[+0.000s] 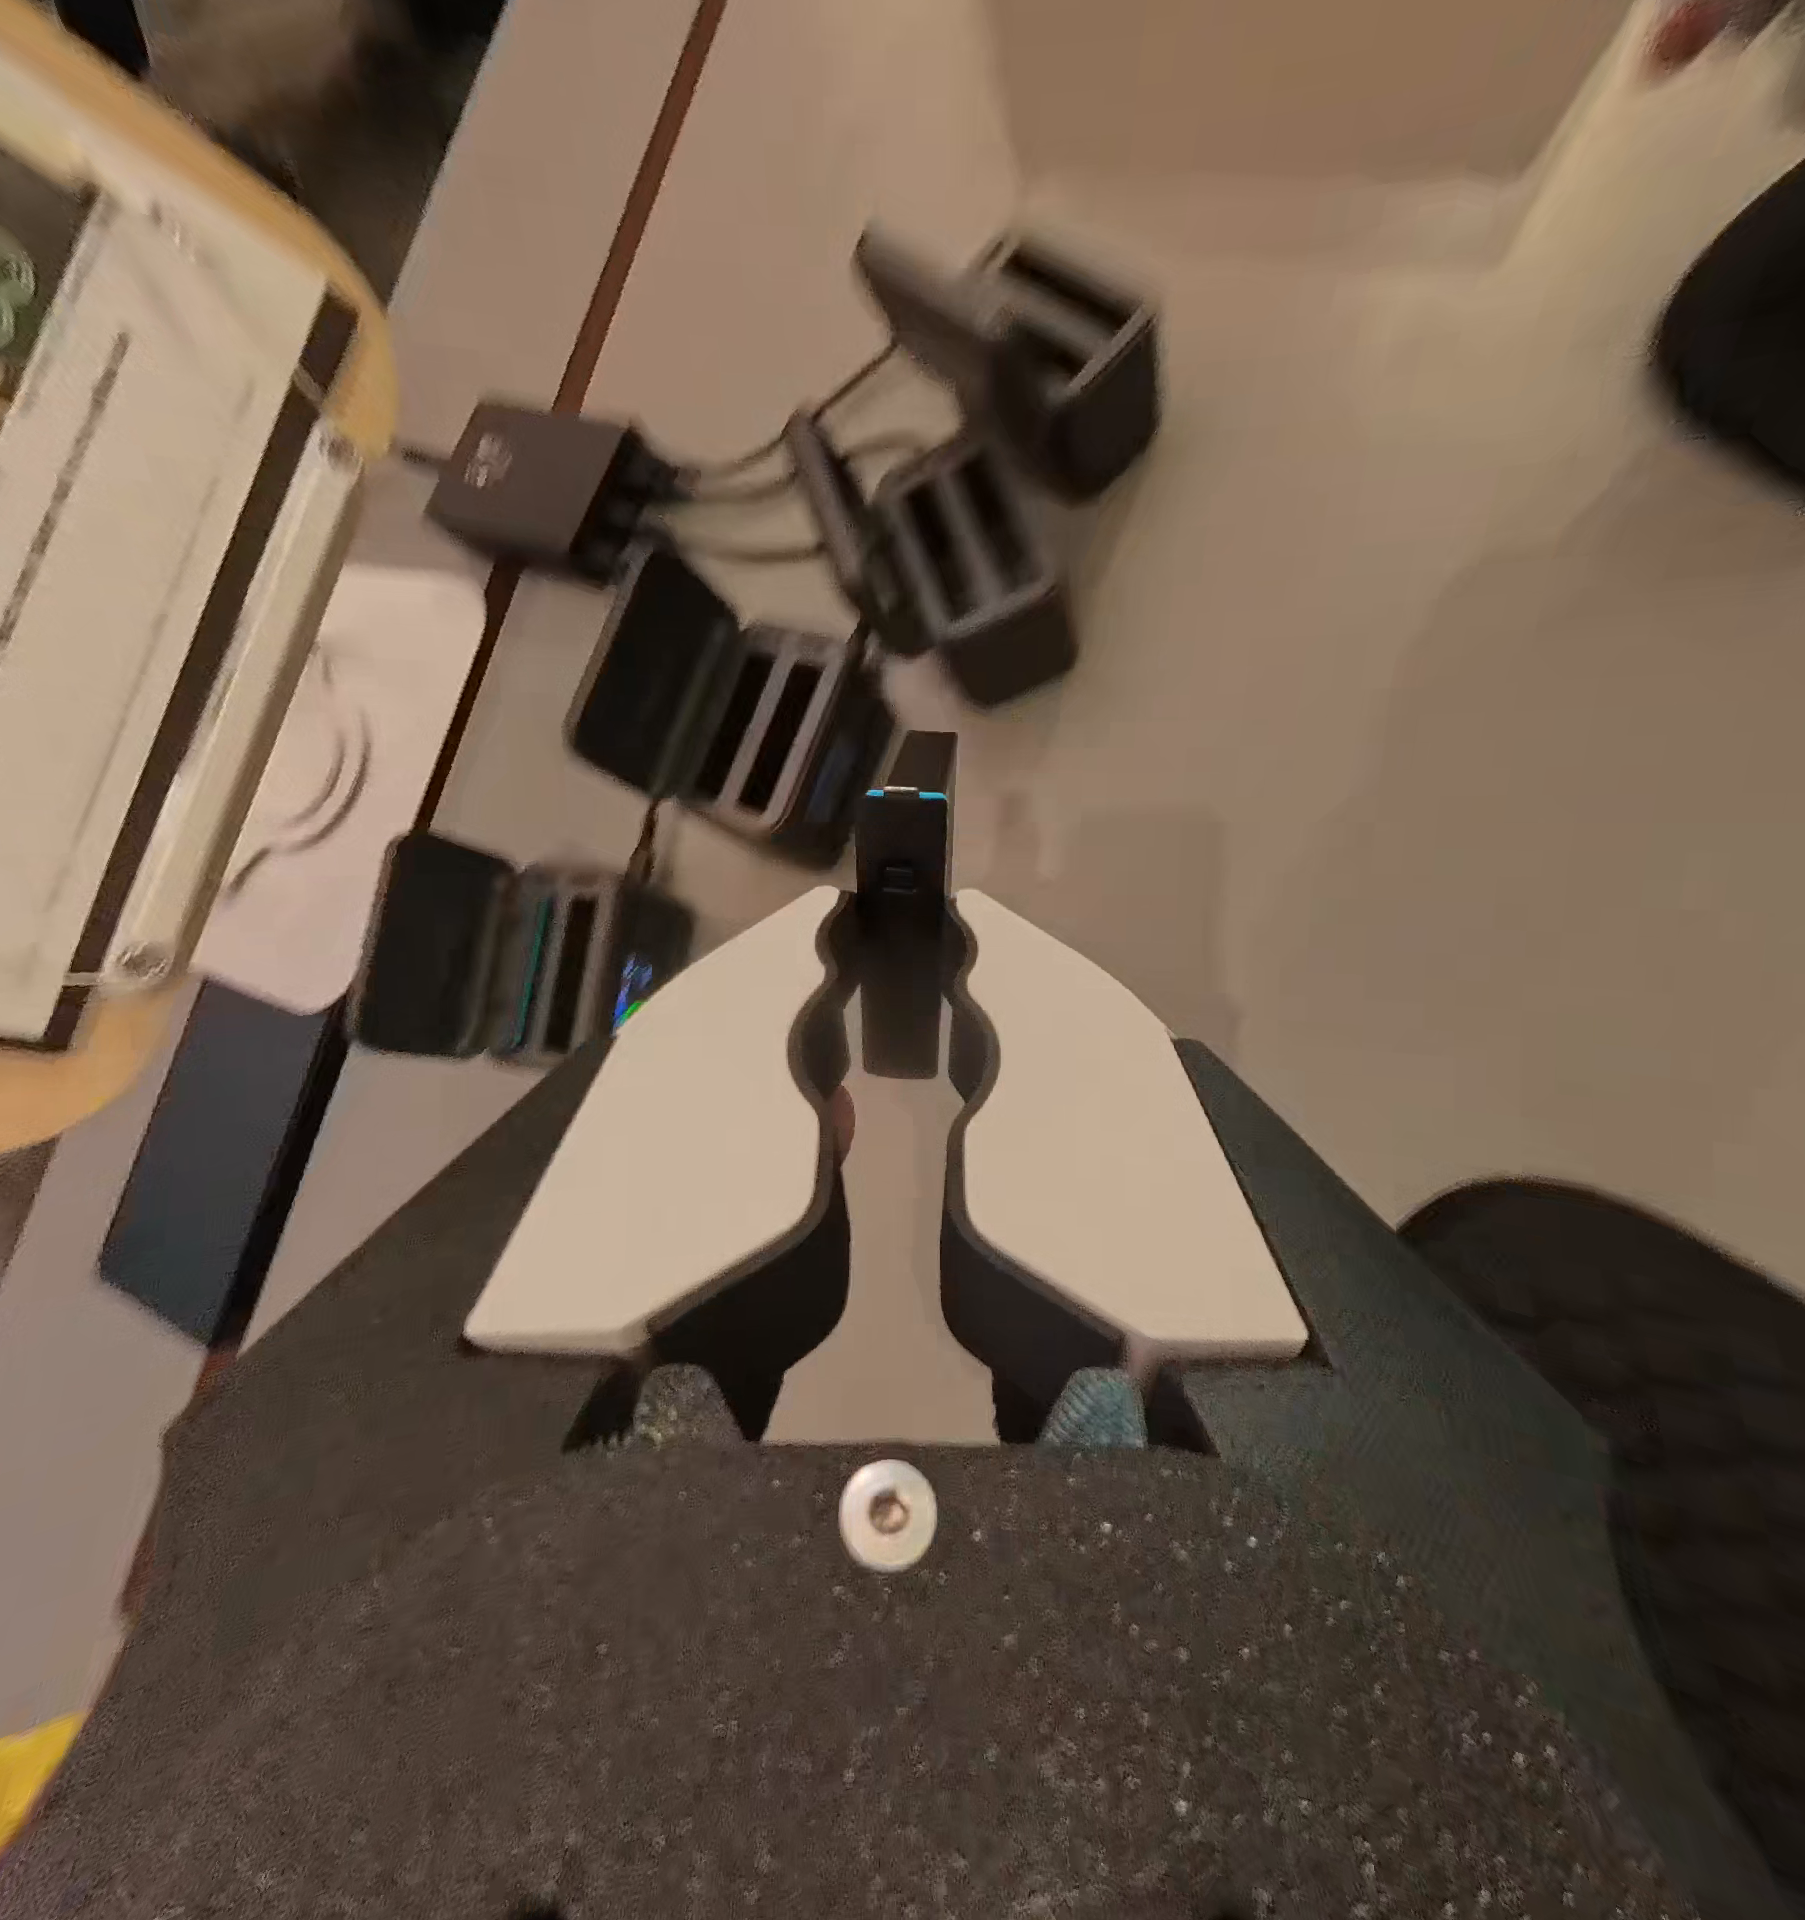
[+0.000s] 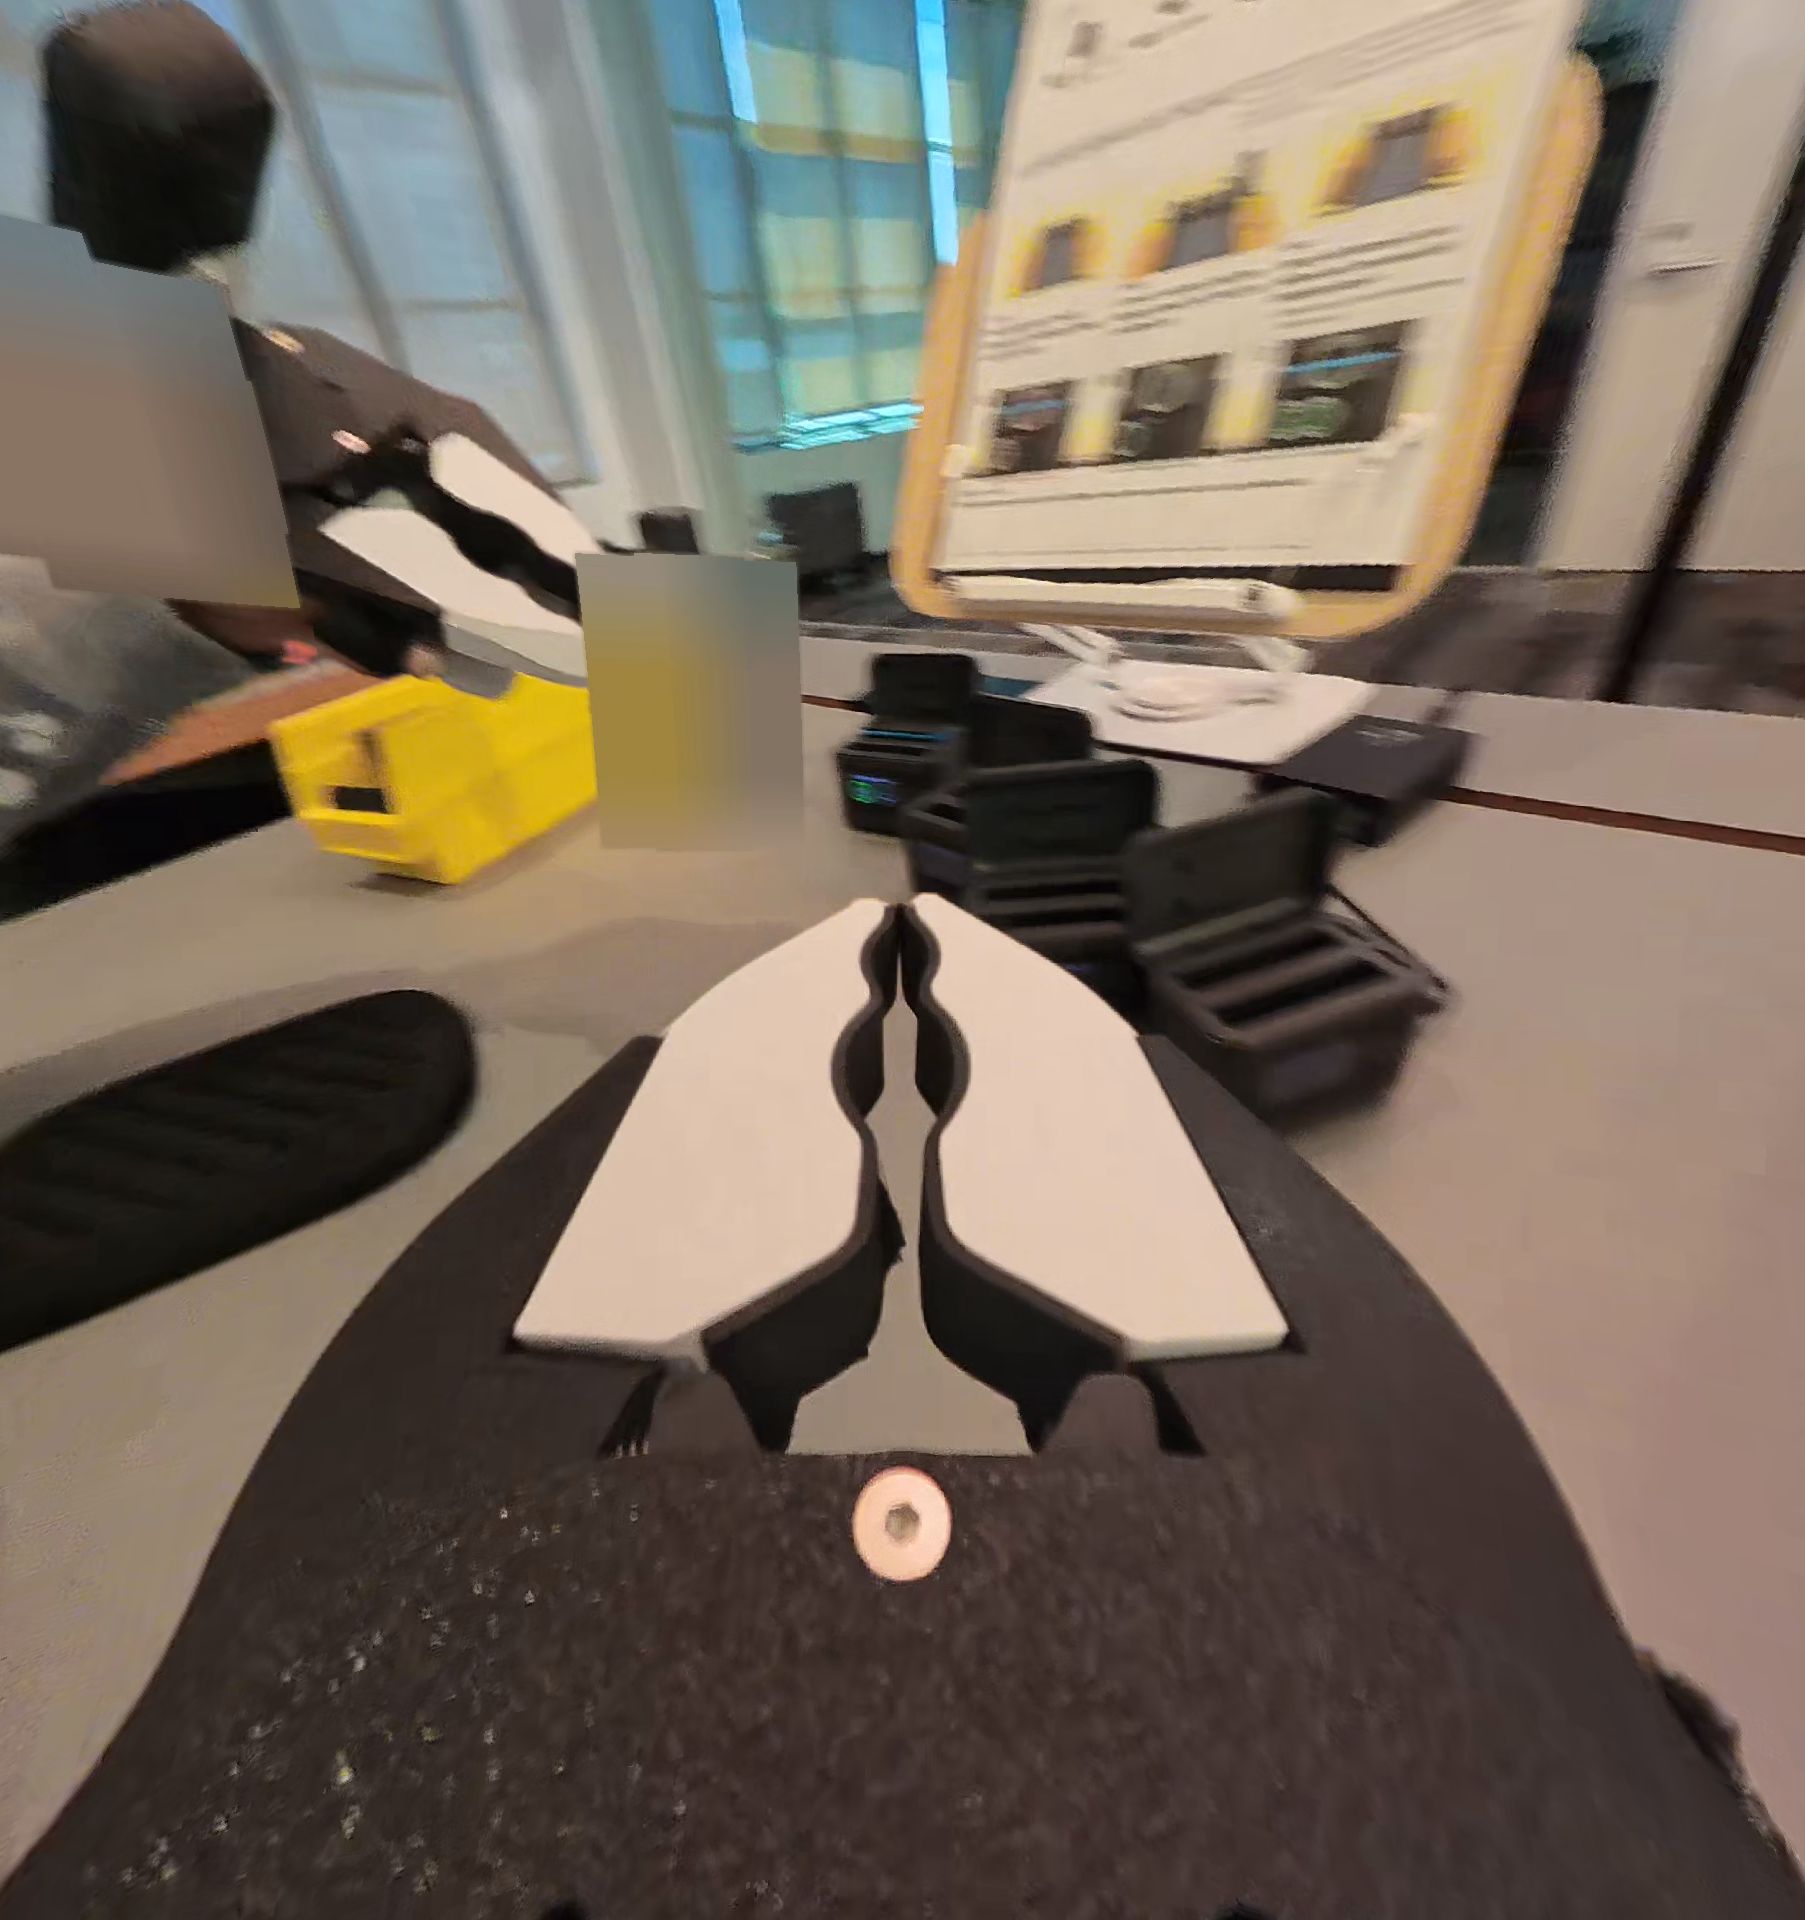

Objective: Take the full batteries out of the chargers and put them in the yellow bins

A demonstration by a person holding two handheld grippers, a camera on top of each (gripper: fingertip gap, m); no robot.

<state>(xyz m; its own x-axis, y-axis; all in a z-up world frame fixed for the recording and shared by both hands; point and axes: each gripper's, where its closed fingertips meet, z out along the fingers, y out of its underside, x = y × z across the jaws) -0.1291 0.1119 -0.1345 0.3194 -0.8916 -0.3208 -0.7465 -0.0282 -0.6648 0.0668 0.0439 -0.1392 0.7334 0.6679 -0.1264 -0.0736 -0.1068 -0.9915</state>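
Above the chargers (image 1: 773,717), left gripper (image 1: 900,914) pinches a battery (image 1: 903,914) by its end, slip likely; yellow bin (image 2: 441,774) at ten o'clock; right gripper (image 2: 900,920) pressed together, empty.

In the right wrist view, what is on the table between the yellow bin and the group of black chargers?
A blurred privacy patch covers most of that stretch between the yellow bin and the chargers; below it, only bare grey table shows.

The right gripper (image 2: 898,920) is hovering over the grey table (image 2: 1604,1143), its white fingers (image 2: 752,1122) pressed together. Black chargers (image 2: 1282,977) are sitting just ahead to its right; a yellow bin (image 2: 430,774) is lying ahead-left.
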